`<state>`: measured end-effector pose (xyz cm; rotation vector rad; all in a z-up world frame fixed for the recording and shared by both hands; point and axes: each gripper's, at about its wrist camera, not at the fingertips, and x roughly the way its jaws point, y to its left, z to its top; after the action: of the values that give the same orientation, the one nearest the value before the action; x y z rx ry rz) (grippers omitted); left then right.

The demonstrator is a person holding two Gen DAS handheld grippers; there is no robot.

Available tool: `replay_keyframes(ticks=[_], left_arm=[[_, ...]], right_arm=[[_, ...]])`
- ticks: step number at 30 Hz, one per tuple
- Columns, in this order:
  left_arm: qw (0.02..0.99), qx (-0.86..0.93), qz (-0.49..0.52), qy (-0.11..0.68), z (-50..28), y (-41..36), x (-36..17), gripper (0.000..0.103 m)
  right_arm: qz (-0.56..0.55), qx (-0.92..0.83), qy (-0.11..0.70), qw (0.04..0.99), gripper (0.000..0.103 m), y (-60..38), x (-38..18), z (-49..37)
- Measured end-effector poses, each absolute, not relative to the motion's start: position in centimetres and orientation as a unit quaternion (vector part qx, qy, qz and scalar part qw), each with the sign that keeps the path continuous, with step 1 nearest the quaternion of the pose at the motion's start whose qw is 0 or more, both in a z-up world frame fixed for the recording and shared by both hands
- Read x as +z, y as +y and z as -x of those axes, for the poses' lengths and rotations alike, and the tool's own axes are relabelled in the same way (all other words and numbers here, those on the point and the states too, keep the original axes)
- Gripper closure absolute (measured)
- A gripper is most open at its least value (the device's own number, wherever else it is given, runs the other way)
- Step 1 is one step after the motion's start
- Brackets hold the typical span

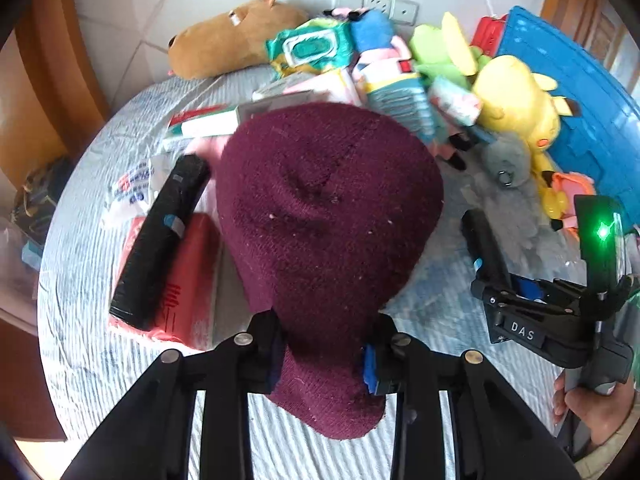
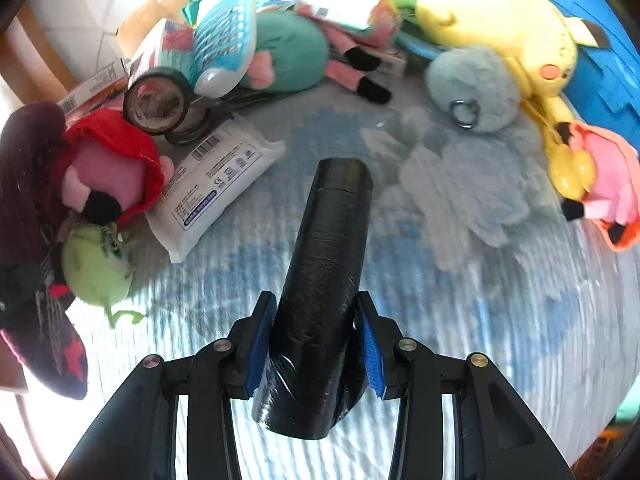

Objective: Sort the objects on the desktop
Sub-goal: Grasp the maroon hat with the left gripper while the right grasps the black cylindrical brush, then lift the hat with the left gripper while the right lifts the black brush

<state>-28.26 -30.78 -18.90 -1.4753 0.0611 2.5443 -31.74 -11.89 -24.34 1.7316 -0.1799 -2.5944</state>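
While the left gripper (image 1: 325,354) has its fingers pinched on a maroon knitted wool hat (image 1: 328,216), the hat hangs above the pale blue ribbed surface (image 1: 92,280). Right gripper (image 2: 316,346) fingers clamp a black plastic-wrapped roll (image 2: 324,288), lifted over that surface, near a white printed packet (image 2: 216,184) and a yellow plush toy (image 2: 500,20).

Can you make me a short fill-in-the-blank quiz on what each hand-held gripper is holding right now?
1. The left hand-held gripper is shut on a knit hat coloured ____.
2. The right hand-held gripper is shut on a ____ roll of plastic bags.
3. The yellow plush toy lies against a ____ crate.

Missing words: maroon; black; blue
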Motion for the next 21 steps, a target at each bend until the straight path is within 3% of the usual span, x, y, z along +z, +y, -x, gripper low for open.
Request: replay_keyframes(ticks=[11, 21], left_arm=[[0.123, 0.882, 0.452, 0.040, 26.3, -27.5, -13.4, 0.074], [0.151, 0.863, 0.479, 0.058, 25.7, -22.7, -17.0, 0.075]], right_arm=[[-0.537, -0.841, -0.073, 0.001, 0.069, -7.6, -21.8, 28.8], [-0.568, -0.819, -0.085, 0.002, 0.070, -4.3, -25.9, 25.8]])
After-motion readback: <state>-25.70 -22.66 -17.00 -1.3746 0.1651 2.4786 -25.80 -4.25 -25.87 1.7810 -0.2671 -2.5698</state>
